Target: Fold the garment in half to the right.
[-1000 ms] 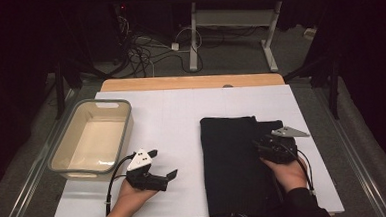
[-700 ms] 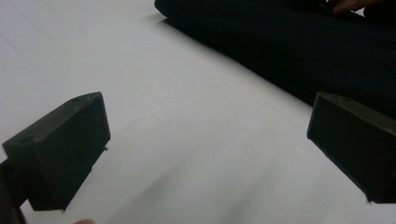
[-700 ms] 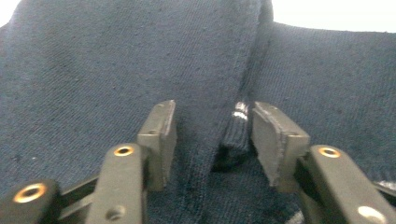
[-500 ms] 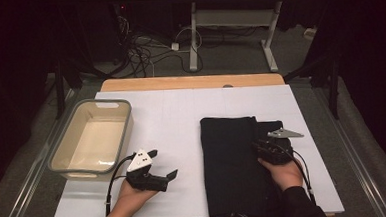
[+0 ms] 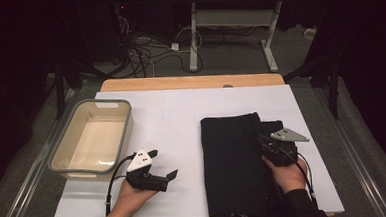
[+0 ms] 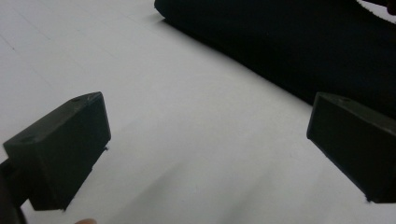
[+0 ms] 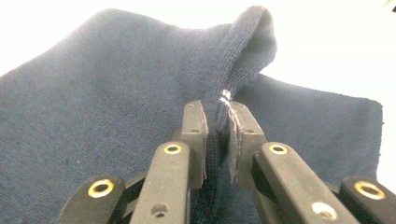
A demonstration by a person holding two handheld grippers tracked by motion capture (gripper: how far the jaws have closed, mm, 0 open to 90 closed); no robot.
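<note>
Since the earlier frame, the right gripper (image 5: 261,141) has been closing its fingers (image 7: 194,140), now pinching a raised fold of the dark knit garment (image 5: 234,166) lying on the white tabletop (image 5: 181,114). Folding is just starting. Left gripper (image 5: 165,165) is hovering wide open, empty, beside the tub (image 5: 125,137).

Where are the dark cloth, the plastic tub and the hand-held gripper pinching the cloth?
dark knitted cloth (image 5: 234,161), high view, flat middle.
plastic tub (image 5: 128,126), high view, right rim.
right hand-held gripper (image 7: 217,128), right gripper view, between its fingertips.
</note>
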